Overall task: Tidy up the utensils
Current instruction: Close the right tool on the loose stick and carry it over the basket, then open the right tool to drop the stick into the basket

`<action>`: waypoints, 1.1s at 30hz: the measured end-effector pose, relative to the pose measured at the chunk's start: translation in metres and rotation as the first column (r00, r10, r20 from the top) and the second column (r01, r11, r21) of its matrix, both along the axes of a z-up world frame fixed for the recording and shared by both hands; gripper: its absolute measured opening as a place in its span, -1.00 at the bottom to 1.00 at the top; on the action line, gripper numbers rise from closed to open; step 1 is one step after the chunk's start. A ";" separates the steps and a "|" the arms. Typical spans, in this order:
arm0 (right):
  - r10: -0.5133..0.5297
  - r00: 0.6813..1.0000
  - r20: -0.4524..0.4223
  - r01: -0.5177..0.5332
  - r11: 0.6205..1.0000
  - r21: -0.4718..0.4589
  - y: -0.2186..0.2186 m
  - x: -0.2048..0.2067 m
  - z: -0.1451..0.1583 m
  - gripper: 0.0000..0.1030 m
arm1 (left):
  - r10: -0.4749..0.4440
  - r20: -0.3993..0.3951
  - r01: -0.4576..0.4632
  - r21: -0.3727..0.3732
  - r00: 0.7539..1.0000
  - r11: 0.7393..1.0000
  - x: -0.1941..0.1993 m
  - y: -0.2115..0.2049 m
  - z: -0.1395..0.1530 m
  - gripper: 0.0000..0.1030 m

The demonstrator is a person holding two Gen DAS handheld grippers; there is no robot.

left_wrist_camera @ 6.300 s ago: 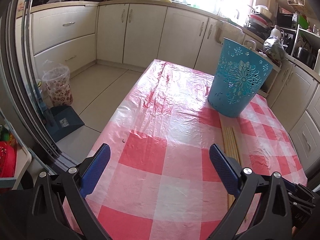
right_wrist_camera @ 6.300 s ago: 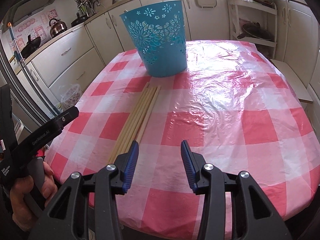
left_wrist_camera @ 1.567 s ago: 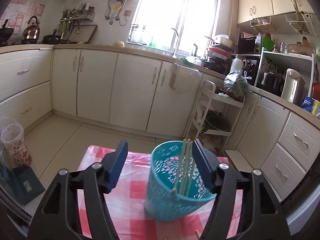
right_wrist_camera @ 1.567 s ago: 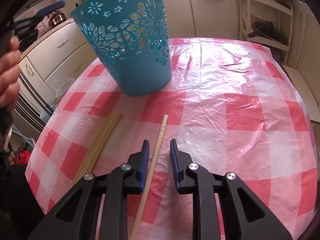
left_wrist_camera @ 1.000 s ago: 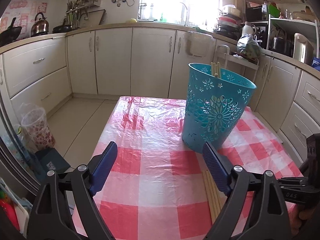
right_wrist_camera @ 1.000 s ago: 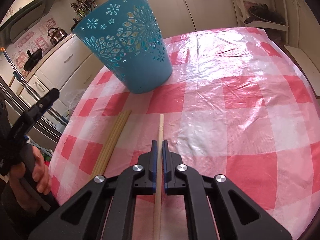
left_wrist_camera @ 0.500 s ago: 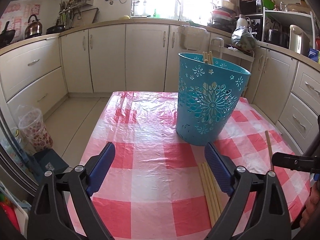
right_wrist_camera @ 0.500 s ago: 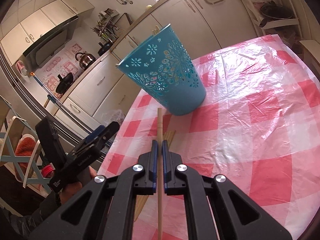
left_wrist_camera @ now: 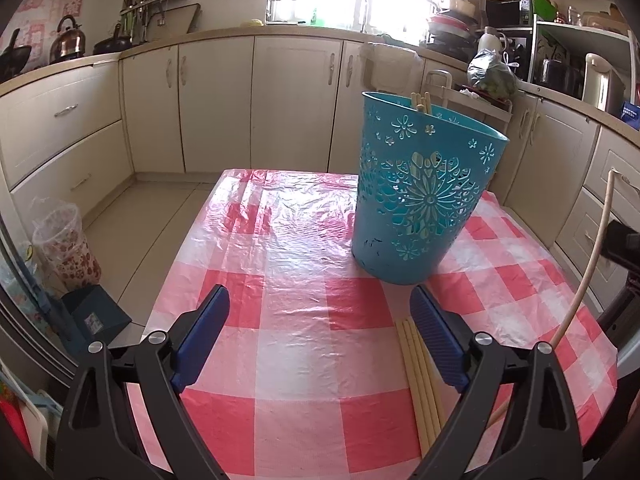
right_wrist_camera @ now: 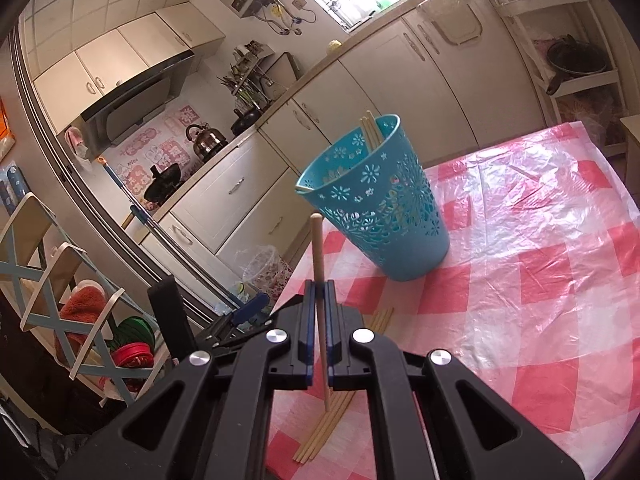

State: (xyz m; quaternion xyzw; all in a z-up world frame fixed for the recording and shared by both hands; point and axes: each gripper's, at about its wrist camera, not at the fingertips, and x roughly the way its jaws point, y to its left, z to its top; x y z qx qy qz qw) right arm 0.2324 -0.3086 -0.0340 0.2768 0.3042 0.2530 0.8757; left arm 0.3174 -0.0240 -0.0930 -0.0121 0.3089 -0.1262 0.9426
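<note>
A blue cut-out basket (left_wrist_camera: 420,204) stands on the checked table (left_wrist_camera: 296,336), also in the right wrist view (right_wrist_camera: 376,208). A few wooden chopsticks (right_wrist_camera: 371,133) lean inside it. My right gripper (right_wrist_camera: 319,286) is shut on one chopstick (right_wrist_camera: 319,264) and holds it upright above the table, left of the basket; the stick also shows at the right of the left wrist view (left_wrist_camera: 592,256). Three chopsticks (left_wrist_camera: 420,376) lie on the cloth by my left gripper's right finger. My left gripper (left_wrist_camera: 320,336) is open and empty, low over the table's near end.
Kitchen cabinets (left_wrist_camera: 216,100) run behind the table. A clear bin (left_wrist_camera: 66,244) and a dark dustpan (left_wrist_camera: 94,312) stand on the floor to the left. A white shelf rack (right_wrist_camera: 572,40) is at the right. A folding chair (right_wrist_camera: 52,280) is at the far left.
My right gripper has lifted the chopstick higher and tilted it more upright. My left gripper has shifted slightly toward the basket and stays open.
</note>
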 end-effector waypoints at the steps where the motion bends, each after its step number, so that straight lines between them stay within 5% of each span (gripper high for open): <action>1: -0.001 1.000 0.008 0.001 1.000 0.000 -0.001 0.000 0.005 -0.90 | 0.002 -0.001 -0.002 -0.001 1.000 1.000 0.000 0.000 0.000 0.70; 12: 0.003 0.991 0.134 0.000 1.000 -0.017 -0.011 0.011 0.082 -0.90 | 0.020 -0.022 -0.021 -0.037 1.000 0.999 0.005 0.008 -0.001 0.71; 21: -0.042 0.954 0.296 0.069 0.994 -0.082 -0.007 0.040 0.163 -0.91 | 0.022 -0.027 -0.023 -0.051 0.999 0.998 0.005 0.009 -0.002 0.72; 33: -0.159 0.960 0.229 0.190 0.975 -0.118 -0.004 0.108 0.124 -0.91 | 0.011 -0.052 -0.013 -0.050 0.999 0.999 0.007 0.007 -0.004 0.74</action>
